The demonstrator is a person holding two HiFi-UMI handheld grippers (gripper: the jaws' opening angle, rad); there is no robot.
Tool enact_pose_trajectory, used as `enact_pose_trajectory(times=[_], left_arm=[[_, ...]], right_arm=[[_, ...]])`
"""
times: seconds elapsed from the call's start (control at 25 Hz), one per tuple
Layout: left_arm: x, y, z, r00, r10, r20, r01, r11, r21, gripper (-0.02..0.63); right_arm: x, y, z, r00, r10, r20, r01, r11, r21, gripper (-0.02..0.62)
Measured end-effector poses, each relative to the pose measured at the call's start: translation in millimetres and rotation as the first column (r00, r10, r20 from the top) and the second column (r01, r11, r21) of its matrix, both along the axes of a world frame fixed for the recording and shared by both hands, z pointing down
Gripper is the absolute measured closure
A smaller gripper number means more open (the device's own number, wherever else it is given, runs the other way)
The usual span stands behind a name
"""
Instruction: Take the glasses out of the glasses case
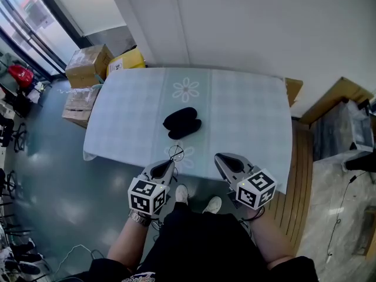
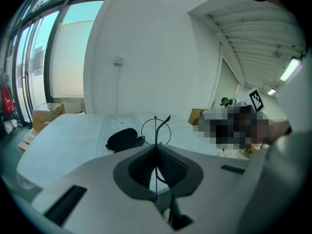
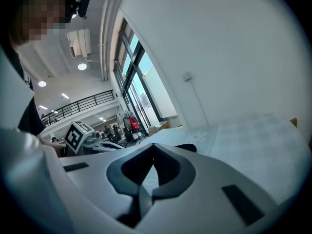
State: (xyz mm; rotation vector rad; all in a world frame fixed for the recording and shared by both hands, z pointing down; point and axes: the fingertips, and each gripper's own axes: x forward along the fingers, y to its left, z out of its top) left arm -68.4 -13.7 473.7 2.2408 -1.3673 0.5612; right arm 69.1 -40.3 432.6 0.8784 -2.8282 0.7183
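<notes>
At near edge of table (image 1: 247, 116), your left gripper (image 1: 171, 164) is pinching glasses (image 1: 176, 153), clear of case (image 1: 182, 122) mid-table; right gripper (image 1: 218, 157) is sitting closed, empty. Go light on thin frame, set down flat.

Three views, one shared table (image 1: 252, 110)

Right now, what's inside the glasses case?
Nothing shows inside the glasses case, though its dark interior is hard to read. The glasses are outside it, held by the left gripper.
</notes>
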Motion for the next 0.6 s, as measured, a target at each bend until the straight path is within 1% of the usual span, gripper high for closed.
enact_pose_trajectory(times=[0.16,0.28,0.44,0.6], left_arm=[[-4.9,12.3,-2.4,1.000,0.016,-0.009,-0.016,1.000,0.002,0.575],[-12.4,17.5,-1.7,0.999,0.028,-0.019,-0.028,1.000,0.003,0.575],[-29.0,24.8,3.6,0.998,0.061,-0.033,-0.061,0.998,0.001,0.575],[-51.0,35.7,8.0,0.994,0.099,-0.046,-0.099,0.995,-0.007,0.575]], right_arm=[[-11.3,14.1,6.7,1.000,-0.009,-0.006,0.009,1.000,-0.013,0.572],[-24.3,22.6,18.8,1.000,-0.010,-0.010,0.009,0.999,-0.043,0.572],[-50.0,35.0,33.4,1.000,-0.007,-0.024,0.005,0.997,-0.074,0.572],[-75.6,46.7,36.6,0.999,0.025,-0.033,-0.027,0.996,-0.083,0.572]])
